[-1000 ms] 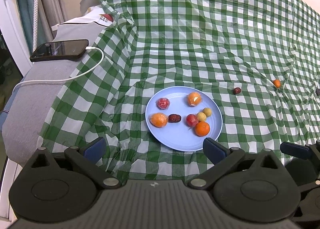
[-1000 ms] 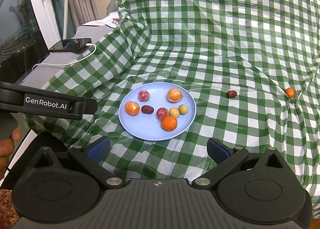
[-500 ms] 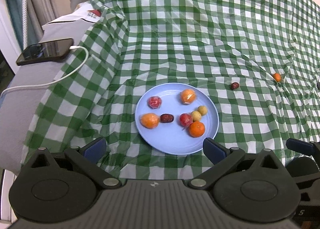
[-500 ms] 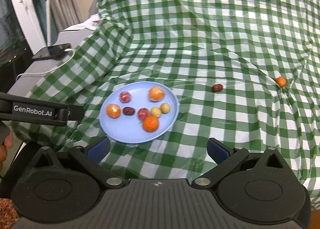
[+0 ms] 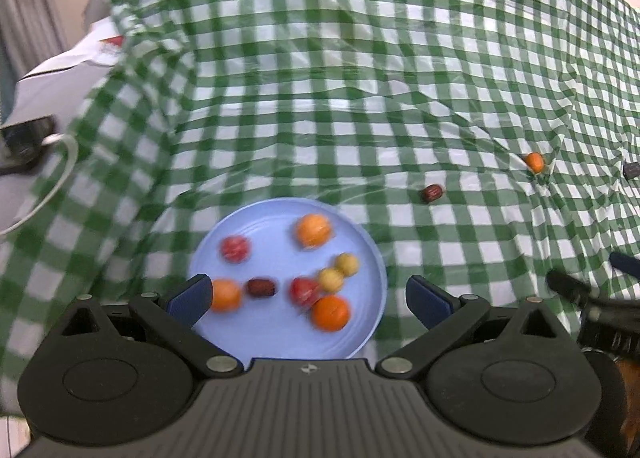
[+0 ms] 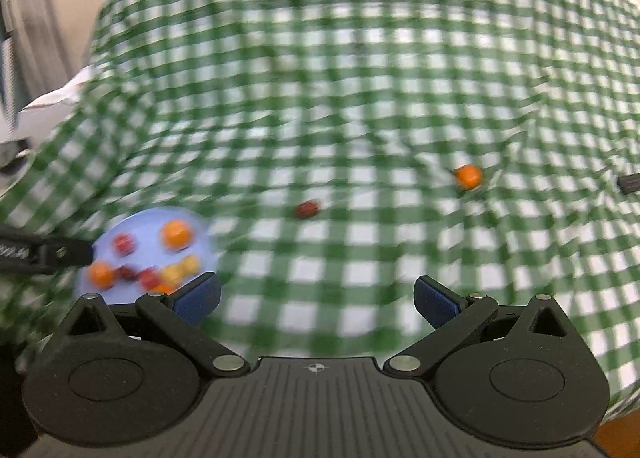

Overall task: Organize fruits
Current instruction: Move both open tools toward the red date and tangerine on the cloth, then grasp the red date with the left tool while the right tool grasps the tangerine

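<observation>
A light blue plate (image 5: pixel 280 334) holds several small fruits on a green checked cloth; it shows blurred at the left of the right wrist view (image 6: pixel 140 226). A dark red date (image 5: pixel 432 193) (image 6: pixel 307 209) and a small orange fruit (image 5: pixel 535 162) (image 6: pixel 467 176) lie loose on the cloth to the right. My left gripper (image 5: pixel 308 298) is open and empty, hovering over the plate's near edge. My right gripper (image 6: pixel 316 298) is open and empty above bare cloth, with the date ahead of it.
A phone (image 5: pixel 24 138) with a white cable (image 5: pixel 60 178) lies on a grey surface at far left. A small dark object (image 5: pixel 632 169) (image 6: pixel 630 183) sits at the far right of the cloth. The cloth is wrinkled and rises at the back.
Both grippers have swung right and moved closer to the cloth. The plate now sits under the left gripper and has slid to the left of the right wrist view. Both stay open.
</observation>
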Motion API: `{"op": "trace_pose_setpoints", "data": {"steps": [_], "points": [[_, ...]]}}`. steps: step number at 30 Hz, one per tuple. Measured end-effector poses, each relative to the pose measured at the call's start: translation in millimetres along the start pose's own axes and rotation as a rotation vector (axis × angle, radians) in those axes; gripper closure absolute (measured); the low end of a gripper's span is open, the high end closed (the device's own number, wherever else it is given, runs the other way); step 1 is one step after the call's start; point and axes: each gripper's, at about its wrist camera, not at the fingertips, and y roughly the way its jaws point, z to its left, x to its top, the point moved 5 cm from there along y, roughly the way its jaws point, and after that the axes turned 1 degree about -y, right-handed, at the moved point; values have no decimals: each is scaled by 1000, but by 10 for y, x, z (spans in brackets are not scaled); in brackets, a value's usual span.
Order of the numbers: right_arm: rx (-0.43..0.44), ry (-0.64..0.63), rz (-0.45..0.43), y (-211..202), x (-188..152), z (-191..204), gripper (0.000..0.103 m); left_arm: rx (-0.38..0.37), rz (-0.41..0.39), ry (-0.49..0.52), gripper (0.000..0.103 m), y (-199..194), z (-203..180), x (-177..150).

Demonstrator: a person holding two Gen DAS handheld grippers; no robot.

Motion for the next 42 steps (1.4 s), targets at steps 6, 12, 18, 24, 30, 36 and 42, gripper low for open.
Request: {"op": "trace_pose_setpoints", "data": {"steps": [6,12,18,24,30,36,42], "points": [[-125,50,-76,501,311,-737,1,-47,21,58,0,444,-402,241],[-156,55,-125,1206,628,-1270,18,-102,-10,149,0,926,-878,537],[-167,55,-58,2024,745,-1610,56,-128,30,220,0,1541,-1259,635],[-115,89,-18,2465,697,-1738,67,-156,70,242,7,1938,-1376,638],[-111,39,15,2672,625,-1663,67,-184,75,260,27,2114,-1451,662],[-130,40,-14,2438,654,-1645,71,-197,59,289,73,2115,-1486,692],[-142,34,-130,1816,892,-1511,71,-213,-27,271,74,1548,-1339,719]]}}
